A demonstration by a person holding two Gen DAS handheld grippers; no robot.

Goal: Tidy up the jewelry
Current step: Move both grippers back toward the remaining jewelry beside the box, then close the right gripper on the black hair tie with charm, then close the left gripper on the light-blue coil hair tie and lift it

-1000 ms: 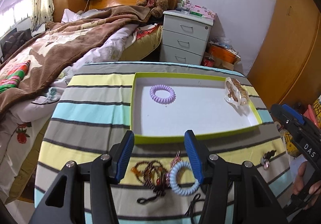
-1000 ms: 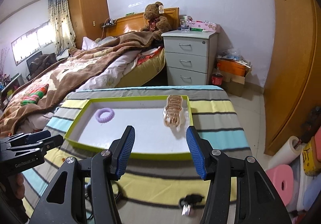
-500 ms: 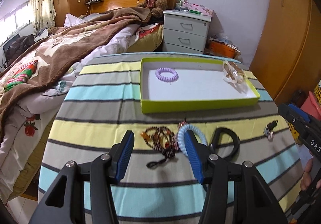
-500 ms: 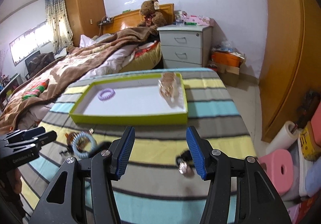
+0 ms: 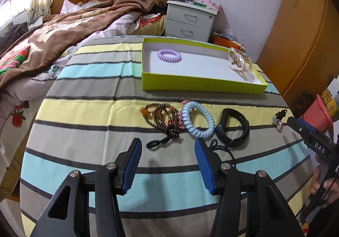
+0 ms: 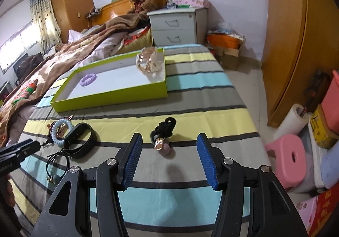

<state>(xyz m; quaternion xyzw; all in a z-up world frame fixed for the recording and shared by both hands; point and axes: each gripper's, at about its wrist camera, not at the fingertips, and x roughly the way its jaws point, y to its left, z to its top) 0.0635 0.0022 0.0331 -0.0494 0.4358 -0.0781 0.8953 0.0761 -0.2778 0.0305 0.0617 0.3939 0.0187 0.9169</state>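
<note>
A green tray (image 5: 201, 84) (image 6: 110, 97) holds a purple coil hair tie (image 5: 169, 55) (image 6: 88, 79) and a clear gold bracelet (image 5: 239, 61) (image 6: 148, 61). On the striped cloth in front of it lie a brown bead bracelet (image 5: 163, 118), a light blue coil tie (image 5: 198, 121) (image 6: 61, 131), a black wristband (image 5: 232, 127) (image 6: 79, 139), a thin black elastic (image 6: 57, 162) and a black charm piece (image 5: 279, 119) (image 6: 163, 131). My left gripper (image 5: 167, 152) is open and empty just short of the beads. My right gripper (image 6: 168, 147) is open and empty just short of the charm piece.
The striped table (image 5: 95, 109) ends at its right edge near a pink stool (image 6: 290, 154) and stacked boxes (image 6: 322, 126). A bed (image 5: 53, 35) lies left and a white nightstand (image 5: 190, 20) stands behind the tray.
Both grippers have pulled back from the tray toward the table's near side. The loose jewelry now lies ahead of their tips. Both stay open.
</note>
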